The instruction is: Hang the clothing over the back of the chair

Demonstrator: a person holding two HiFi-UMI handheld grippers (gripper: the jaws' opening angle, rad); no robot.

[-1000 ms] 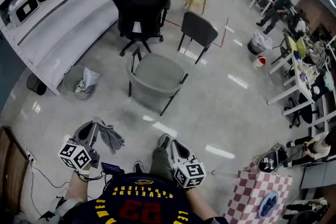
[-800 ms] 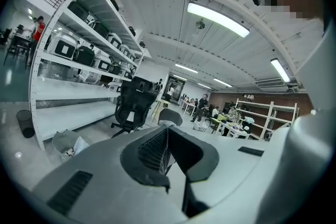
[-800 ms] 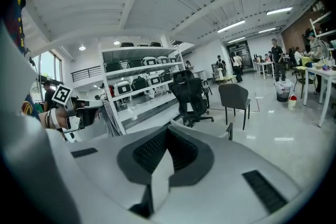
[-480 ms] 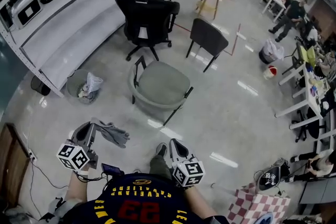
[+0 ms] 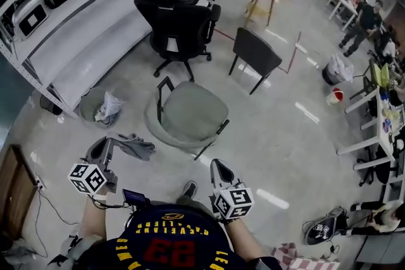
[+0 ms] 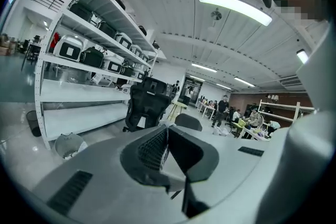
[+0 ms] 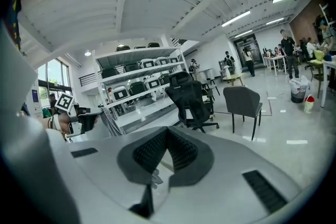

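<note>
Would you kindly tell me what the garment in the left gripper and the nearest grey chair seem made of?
The garment, gripped by the left gripper, looks like soft matte grey fabric, perhaps knit: it droops in limp folds. The grey chair seems upholstered in matte cloth, showing no shine, on a thin black frame, likely metal.

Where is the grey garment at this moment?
The grey garment hangs at the head view's lower left, held by the left gripper, just left of the green armchair.
</note>
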